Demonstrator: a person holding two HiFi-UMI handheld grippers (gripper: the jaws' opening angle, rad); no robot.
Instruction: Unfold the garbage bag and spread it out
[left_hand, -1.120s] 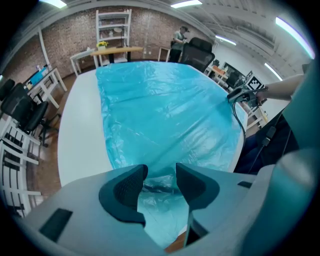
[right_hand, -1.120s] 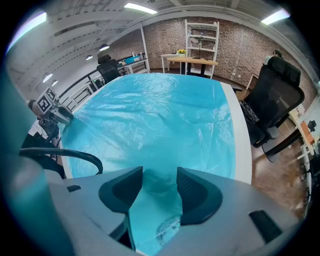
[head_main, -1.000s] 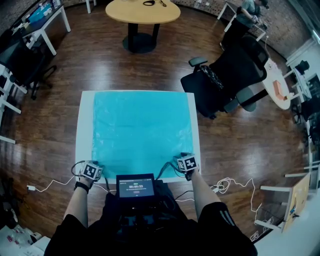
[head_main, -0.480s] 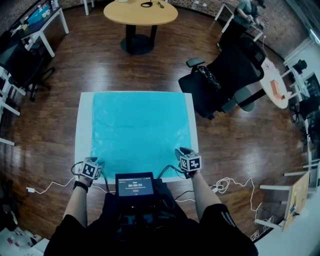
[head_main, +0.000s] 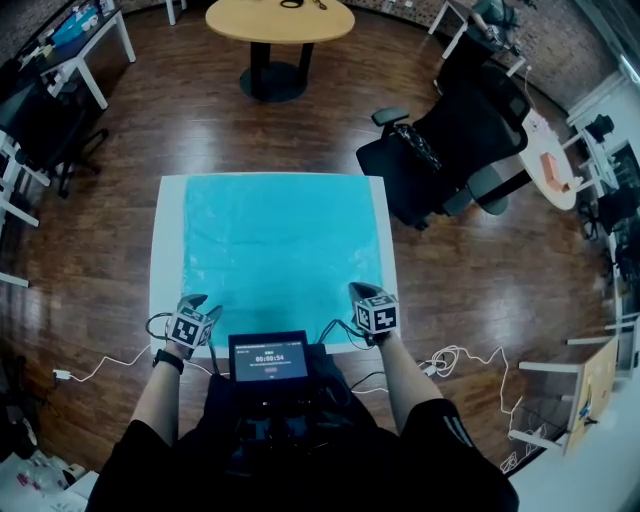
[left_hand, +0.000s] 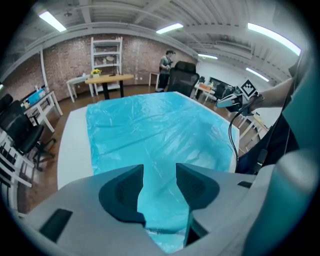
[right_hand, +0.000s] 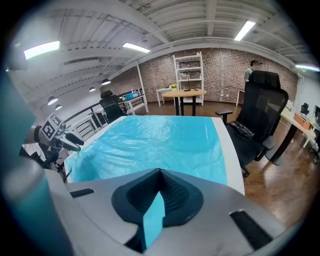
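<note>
Garbage bag is lying nearly flat across the desk; right gripper is pinching its near edge, left gripper is hanging released, probably just final smoothing left.

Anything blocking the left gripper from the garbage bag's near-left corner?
Nothing visible. The left gripper is open right at the garbage bag, only its film showing between the jaws. The right gripper is shut on the near-right edge.
</note>
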